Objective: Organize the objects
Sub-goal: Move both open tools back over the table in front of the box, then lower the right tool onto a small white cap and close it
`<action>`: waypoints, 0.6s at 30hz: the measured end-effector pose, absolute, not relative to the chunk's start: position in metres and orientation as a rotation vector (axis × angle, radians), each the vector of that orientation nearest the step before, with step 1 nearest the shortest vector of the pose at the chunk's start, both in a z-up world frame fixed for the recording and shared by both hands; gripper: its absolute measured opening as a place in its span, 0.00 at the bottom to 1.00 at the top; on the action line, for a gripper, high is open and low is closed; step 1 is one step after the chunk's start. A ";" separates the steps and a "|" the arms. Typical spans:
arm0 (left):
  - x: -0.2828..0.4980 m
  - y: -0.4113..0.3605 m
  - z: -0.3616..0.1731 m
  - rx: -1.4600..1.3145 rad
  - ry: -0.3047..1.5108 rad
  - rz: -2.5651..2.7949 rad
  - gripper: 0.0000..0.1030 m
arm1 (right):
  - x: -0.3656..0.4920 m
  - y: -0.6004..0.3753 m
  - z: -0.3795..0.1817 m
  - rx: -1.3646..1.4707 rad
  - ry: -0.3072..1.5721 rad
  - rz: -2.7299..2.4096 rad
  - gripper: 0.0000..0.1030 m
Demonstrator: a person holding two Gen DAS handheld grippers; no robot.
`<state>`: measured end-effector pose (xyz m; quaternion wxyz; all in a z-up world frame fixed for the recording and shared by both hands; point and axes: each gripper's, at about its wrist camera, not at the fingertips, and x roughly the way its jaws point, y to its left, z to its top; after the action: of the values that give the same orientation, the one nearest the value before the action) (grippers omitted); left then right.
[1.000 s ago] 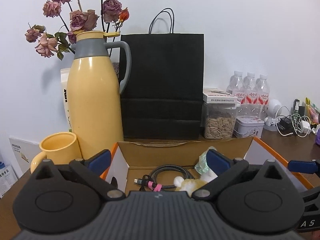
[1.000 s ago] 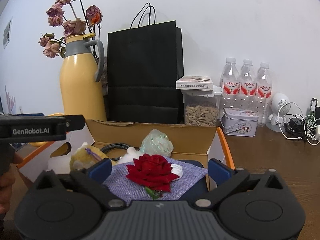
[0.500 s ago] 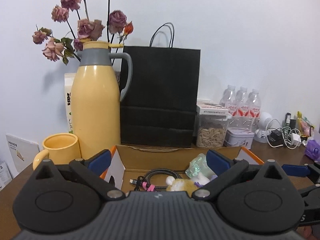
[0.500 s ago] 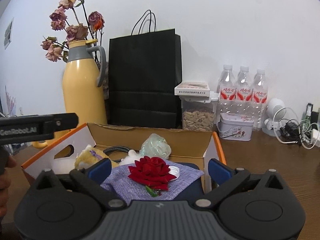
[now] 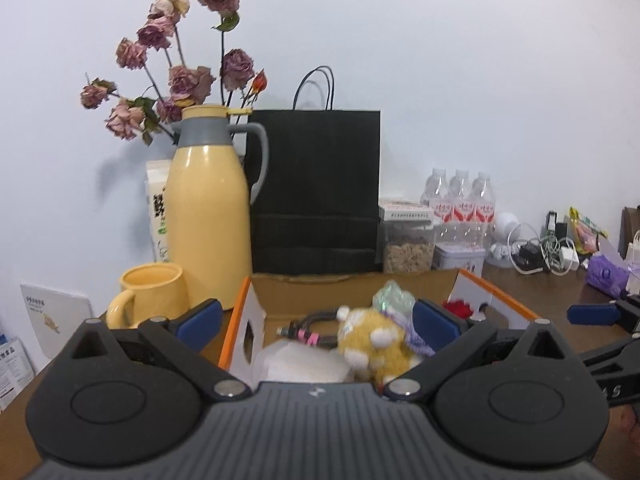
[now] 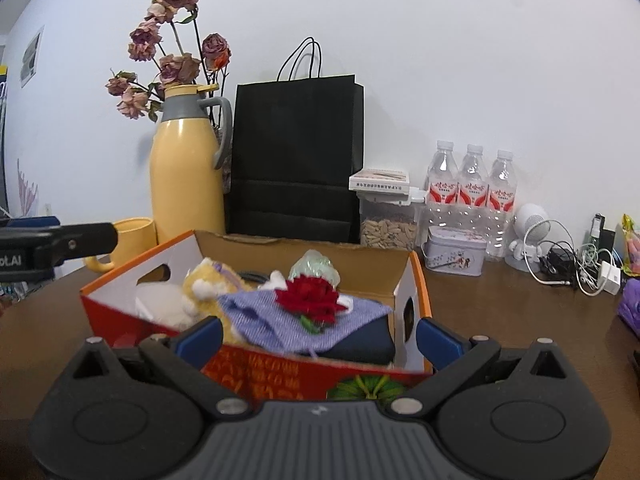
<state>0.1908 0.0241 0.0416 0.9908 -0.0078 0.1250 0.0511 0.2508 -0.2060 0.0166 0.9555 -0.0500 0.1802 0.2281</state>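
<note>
An open cardboard box [image 6: 412, 280] with orange edges sits on the brown table. Inside lie a yellow plush toy [image 6: 208, 280], a red rose [image 6: 310, 298] on a purple cloth [image 6: 288, 320], a green glittery lump [image 6: 316, 266] and a black cable [image 5: 308, 320]. The plush toy [image 5: 376, 334] also shows in the left wrist view. My left gripper [image 5: 316, 316] stands open just before the box's near left side. Open too, my right gripper [image 6: 318, 336] sits in front of the box's red front wall. Neither holds anything.
Behind the box stand a yellow thermos [image 6: 186, 168] with dried roses, a yellow mug [image 5: 150, 290], a black paper bag [image 6: 296, 160], a seed jar [image 6: 388, 228], a tin [image 6: 454, 250] and three water bottles [image 6: 472, 188]. Tangled chargers [image 6: 576, 268] lie at right.
Both grippers have drawn back from the box and risen a little. More of the box's outside and its contents shows now. The objects in the box have not moved.
</note>
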 end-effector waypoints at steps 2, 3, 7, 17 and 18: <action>0.182 0.027 0.036 -0.019 0.271 0.107 1.00 | 0.243 -0.209 0.014 -0.101 0.376 0.460 1.00; 0.178 0.029 0.034 -0.020 0.287 0.116 1.00 | 0.240 -0.211 0.011 -0.098 0.382 0.459 1.00; 0.162 0.039 0.022 -0.024 0.353 0.146 1.00 | 0.224 -0.217 0.001 -0.096 0.414 0.468 1.00; 0.134 0.062 0.004 -0.039 0.446 0.191 1.00 | 0.196 -0.208 -0.016 -0.148 0.462 0.491 1.00; 0.133 0.062 0.004 -0.038 0.449 0.189 1.00 | 0.195 -0.208 -0.017 -0.150 0.465 0.491 1.00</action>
<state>0.1330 0.0623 0.0039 0.9703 -0.0188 0.2221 0.0936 0.1948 -0.2076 -0.0167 0.9406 -0.0735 0.2278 0.2407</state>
